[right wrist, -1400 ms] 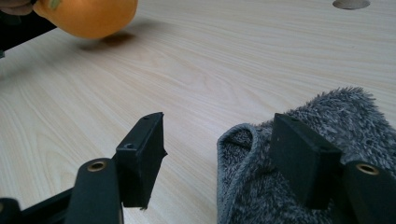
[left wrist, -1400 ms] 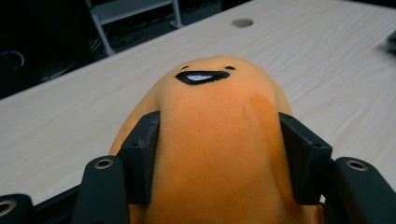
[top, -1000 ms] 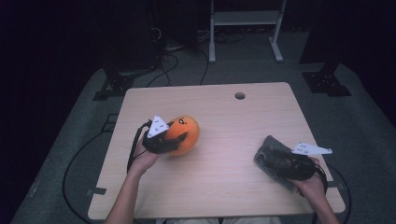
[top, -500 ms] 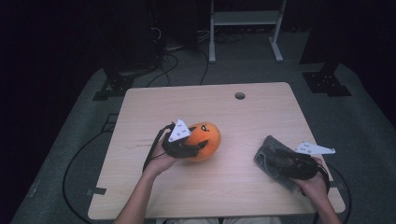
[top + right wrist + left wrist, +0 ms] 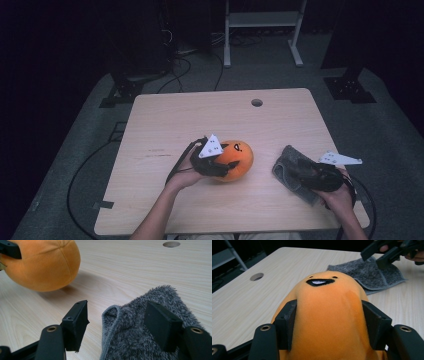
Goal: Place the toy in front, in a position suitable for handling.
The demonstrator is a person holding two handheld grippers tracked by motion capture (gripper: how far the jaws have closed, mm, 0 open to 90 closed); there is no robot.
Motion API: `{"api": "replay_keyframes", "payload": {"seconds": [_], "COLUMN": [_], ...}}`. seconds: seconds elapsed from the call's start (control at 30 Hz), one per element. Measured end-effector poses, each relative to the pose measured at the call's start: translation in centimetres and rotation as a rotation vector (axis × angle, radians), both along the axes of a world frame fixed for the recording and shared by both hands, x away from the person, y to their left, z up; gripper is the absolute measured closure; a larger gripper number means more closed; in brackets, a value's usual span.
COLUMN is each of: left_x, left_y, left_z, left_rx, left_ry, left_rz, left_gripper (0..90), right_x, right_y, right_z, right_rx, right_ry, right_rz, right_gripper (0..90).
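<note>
A pale wooden table [image 5: 165, 125] stands on a grey floor in a dark room, with cables and a white frame stand [image 5: 262, 30] behind it. The plush toy serves as the landmark throughout.

Left gripper [image 5: 216, 165]: its two black jaws press into the flanks of the orange plush toy [image 5: 235, 159], grasping it about the waist. The toy's soft body bulges between the pads, and its printed face points away from the hand. A grip this low on the body probably keeps the toy steady while it is carried across the table top. The toy lies near the table's middle, toward the person's edge.

Right gripper [image 5: 305, 175]: it sits to the right of the toy, well apart from it. Its jaws are spread, one over the grey towel [image 5: 150, 340] and one over bare wood beside the towel's rolled edge. They pinch nothing. The placement suggests the gripper is poised to take the towel's edge.

The towel lies crumpled between the toy and the table's right edge. A round cable hole [image 5: 257, 102] lies beyond the toy, near the far edge. Bare wood separates toy and towel; nothing obstructs that gap.
</note>
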State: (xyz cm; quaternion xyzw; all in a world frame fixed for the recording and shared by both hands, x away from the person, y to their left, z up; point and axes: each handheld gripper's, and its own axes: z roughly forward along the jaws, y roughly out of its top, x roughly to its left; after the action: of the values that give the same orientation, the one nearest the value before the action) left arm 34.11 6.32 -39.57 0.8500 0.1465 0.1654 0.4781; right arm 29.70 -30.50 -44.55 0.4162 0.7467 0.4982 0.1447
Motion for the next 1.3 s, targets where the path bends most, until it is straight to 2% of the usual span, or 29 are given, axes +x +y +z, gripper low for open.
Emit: {"api": "replay_keyframes", "payload": {"seconds": [0.27, 0.47, 0.67, 0.7, 0.73, 0.8, 0.9, 0.93, 1.0, 1.1, 1.17, 1.3], "left_x": [-0.1, -0.1, -0.2, -0.3, -0.3, -0.7, -1.5, -2.0, -2.2, -2.7, -2.9, -3.1], "left_y": [-1.4, -2.2, -2.1, -2.1, -2.0, -1.7, -0.8, -0.2, 0.2, 1.7, 2.4, 3.4], "left_z": [-0.7, -2.1, -2.3, -2.3, -2.2, -1.7, -0.9, -0.6, -0.4, -0.3, -0.3, -0.4], "left_rx": [0.025, 0.092, 0.081, 0.077, 0.068, 0.038, -0.076, -0.106, -0.109, -0.113, -0.094, -0.092], "left_ry": [0.004, 0.025, 0.028, 0.037, 0.045, 0.044, 0.037, 0.01, 0.002, -0.014, -0.013, -0.012], "left_rz": [-0.053, -0.081, -0.079, -0.071, -0.066, -0.057, -0.036, -0.008, 0.003, 0.033, 0.05, 0.06], "left_gripper": [35.5, 33.0, 26.8, 21.0, 21.0, 14.5, 9.9, 9.7, 9.0, 9.0, 9.0, 9.0], "right_x": [0.1, 0.1, 0.3, 0.3, 0.3, 0.5, 0.7, 0.9, 1.0, 1.6, 1.8, 2.0], "right_y": [-0.3, -0.4, -0.2, -0.2, -0.2, -0.2, -0.1, -0.1, -0.1, -0.4, -0.4, -0.2], "right_z": [-0.1, -0.1, 0.0, 0.1, 0.1, 0.3, 0.5, 0.6, 0.8, 1.2, 1.3, 1.2], "right_rx": [-0.001, -0.003, -0.012, -0.011, -0.011, -0.013, -0.024, -0.027, -0.028, -0.024, -0.032, -0.039], "right_ry": [0.003, 0.007, 0.015, 0.015, 0.015, 0.014, 0.015, 0.015, 0.016, 0.014, 0.015, 0.019], "right_rz": [-0.008, -0.011, -0.009, -0.008, -0.008, -0.012, -0.019, -0.019, -0.024, -0.048, -0.05, -0.057], "right_gripper": [34.0, 34.0, 34.1, 34.0, 34.0, 34.1, 34.5, 34.8, 34.8, 34.8, 35.1, 35.3]}}
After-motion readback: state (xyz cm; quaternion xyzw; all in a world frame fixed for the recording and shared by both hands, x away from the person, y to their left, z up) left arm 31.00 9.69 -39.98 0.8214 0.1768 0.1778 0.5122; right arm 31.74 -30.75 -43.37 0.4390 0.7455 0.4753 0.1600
